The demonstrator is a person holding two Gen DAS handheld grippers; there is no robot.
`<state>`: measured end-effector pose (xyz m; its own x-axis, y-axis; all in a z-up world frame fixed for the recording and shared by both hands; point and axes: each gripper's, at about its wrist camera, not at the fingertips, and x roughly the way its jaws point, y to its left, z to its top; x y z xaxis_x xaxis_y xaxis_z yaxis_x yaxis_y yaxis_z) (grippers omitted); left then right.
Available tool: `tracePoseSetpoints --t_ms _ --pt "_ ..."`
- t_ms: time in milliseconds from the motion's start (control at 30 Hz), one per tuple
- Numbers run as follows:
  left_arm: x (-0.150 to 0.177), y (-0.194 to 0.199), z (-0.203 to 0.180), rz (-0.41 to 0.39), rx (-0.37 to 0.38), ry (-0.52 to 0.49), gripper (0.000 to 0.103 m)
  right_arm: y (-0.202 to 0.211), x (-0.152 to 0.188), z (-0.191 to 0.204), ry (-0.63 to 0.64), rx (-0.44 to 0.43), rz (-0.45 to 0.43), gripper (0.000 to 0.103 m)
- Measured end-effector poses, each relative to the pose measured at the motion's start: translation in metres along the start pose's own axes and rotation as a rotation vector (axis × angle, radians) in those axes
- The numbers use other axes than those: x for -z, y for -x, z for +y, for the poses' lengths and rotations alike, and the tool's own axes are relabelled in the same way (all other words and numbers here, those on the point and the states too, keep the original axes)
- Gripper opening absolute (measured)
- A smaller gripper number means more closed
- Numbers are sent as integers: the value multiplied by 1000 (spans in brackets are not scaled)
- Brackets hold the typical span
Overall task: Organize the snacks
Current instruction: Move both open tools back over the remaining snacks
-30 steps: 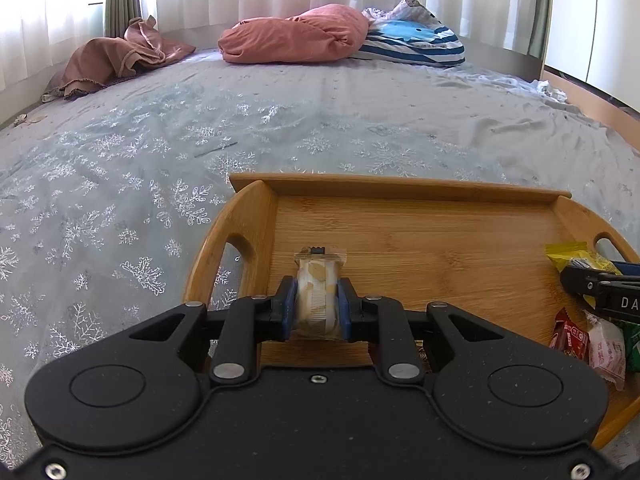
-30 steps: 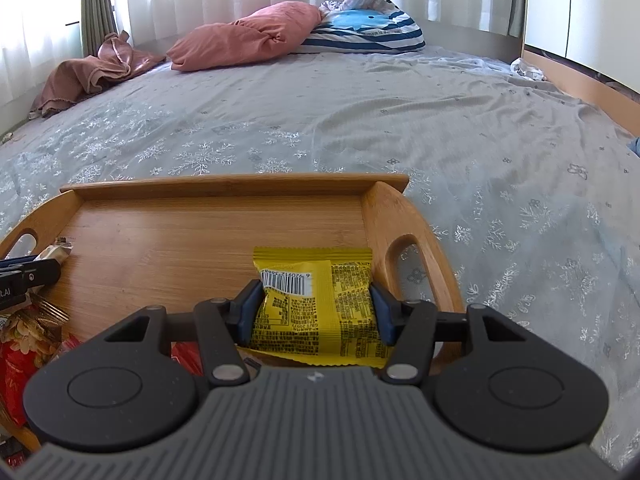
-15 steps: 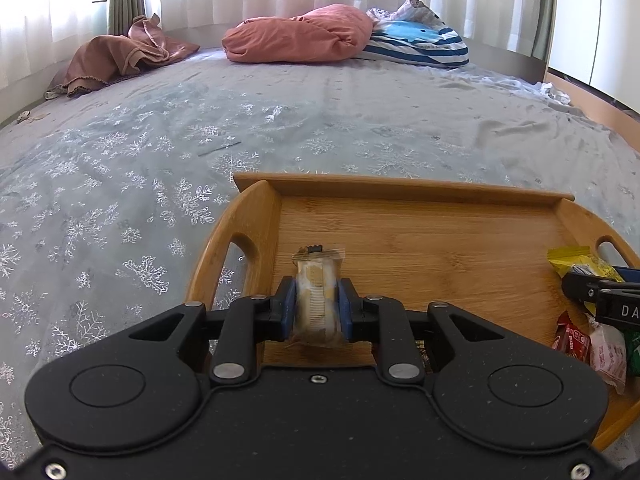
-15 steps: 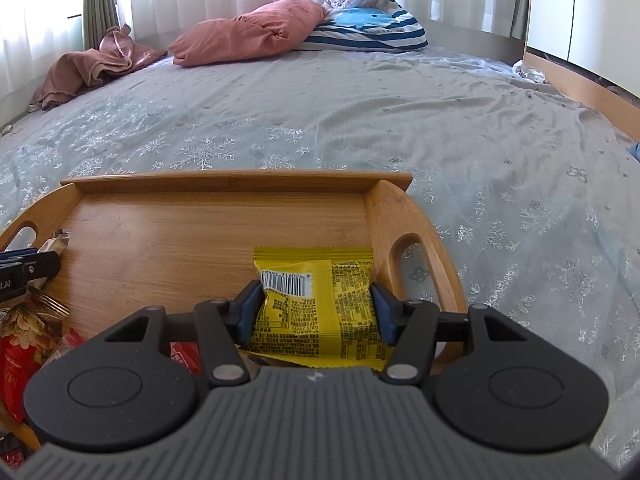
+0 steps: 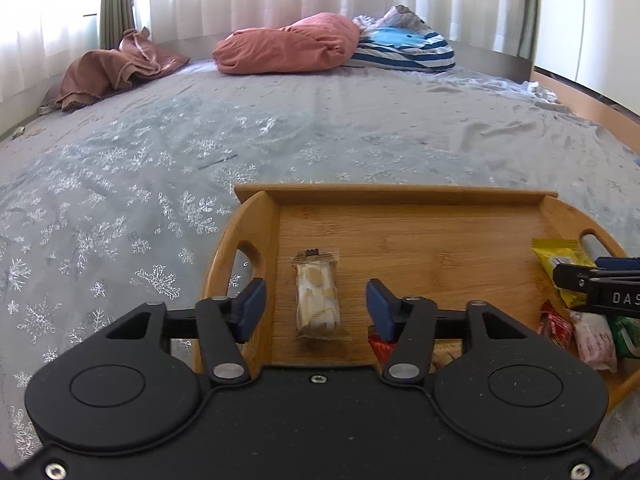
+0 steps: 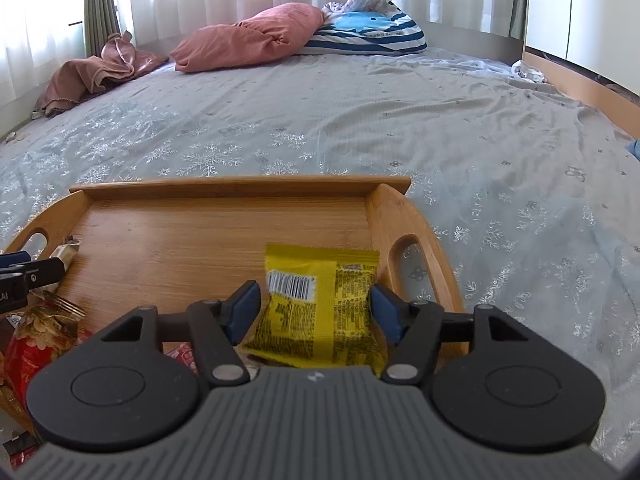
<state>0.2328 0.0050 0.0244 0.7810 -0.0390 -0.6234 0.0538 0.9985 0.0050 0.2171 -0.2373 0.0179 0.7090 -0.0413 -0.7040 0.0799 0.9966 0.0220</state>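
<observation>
Placing step: left tongs [image 5: 316, 304] spread wide, beige snack [image 5: 317, 294] lying free on tray [image 5: 400, 196]; right tongs [image 6: 316, 312] parted beside yellow packet [image 6: 320, 304], grip status can't tell; next, judged: withdraw toward 6 o'clock w/o dragging packets.

Our left tongs [image 5: 316, 307] have a matte black body, two round discs, silver screws and blue fingertip pads [image 5: 251, 309]. Our right tongs [image 6: 316, 312] match, over a ribbed grey housing.

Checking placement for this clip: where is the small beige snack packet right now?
In the left wrist view the beige snack packet lies on the wooden tray by its left handle, between the open left gripper fingers, touching neither.
</observation>
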Motion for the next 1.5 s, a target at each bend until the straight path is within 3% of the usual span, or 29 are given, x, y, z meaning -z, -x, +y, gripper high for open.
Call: tracePoseSetpoints --t_ms 433,833,1133,1500 --pt "10 50 -1 -33 64 -10 71 42 7 17 75 -38 -53 85" --pt "35 104 -8 -51 103 -43 76 88 31 33 105 -108 -78 87" --pt "51 130 -15 30 159 -63 76 122 59 41 144 -170 -84 87" --pt "75 153 -17 77 155 -70 77 144 89 39 144 -219 -64 87"
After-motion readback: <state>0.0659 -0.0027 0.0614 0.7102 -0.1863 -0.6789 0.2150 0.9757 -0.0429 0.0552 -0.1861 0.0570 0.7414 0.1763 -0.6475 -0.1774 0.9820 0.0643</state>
